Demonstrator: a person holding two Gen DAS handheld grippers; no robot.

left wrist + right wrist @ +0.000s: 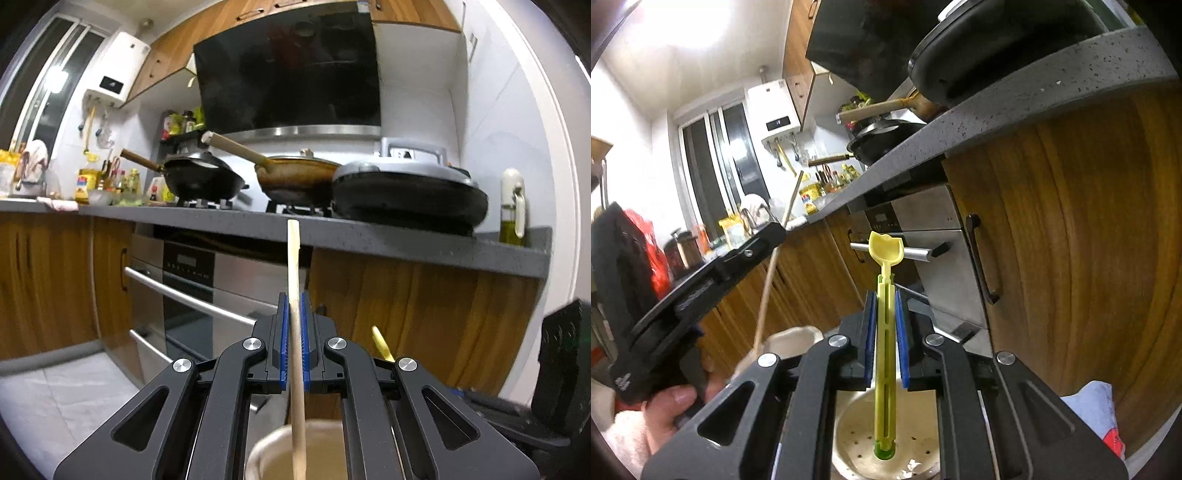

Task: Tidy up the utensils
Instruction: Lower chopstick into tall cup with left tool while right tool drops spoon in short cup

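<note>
My left gripper (294, 306) is shut on a pale wooden chopstick (295, 280) that stands upright, its lower end inside a cream utensil holder (266, 448) below the fingers. My right gripper (885, 302) is shut on a yellow-green plastic utensil (884, 258), whose green lower end rests on the perforated bottom of the cream holder (849, 432). The yellow-green utensil's tip (382, 343) shows to the right in the left wrist view. The left gripper (701, 280) and chopstick (768, 284) show at the left of the right wrist view, over a second cream compartment (790, 341).
A grey countertop (369, 236) runs ahead with a black wok (203, 177), a brown pan (295, 177), a grey lidded cooker (406, 192) and an oil bottle (513, 210). Below are wooden cabinet doors (1071, 240) and a steel oven with bar handles (192, 291).
</note>
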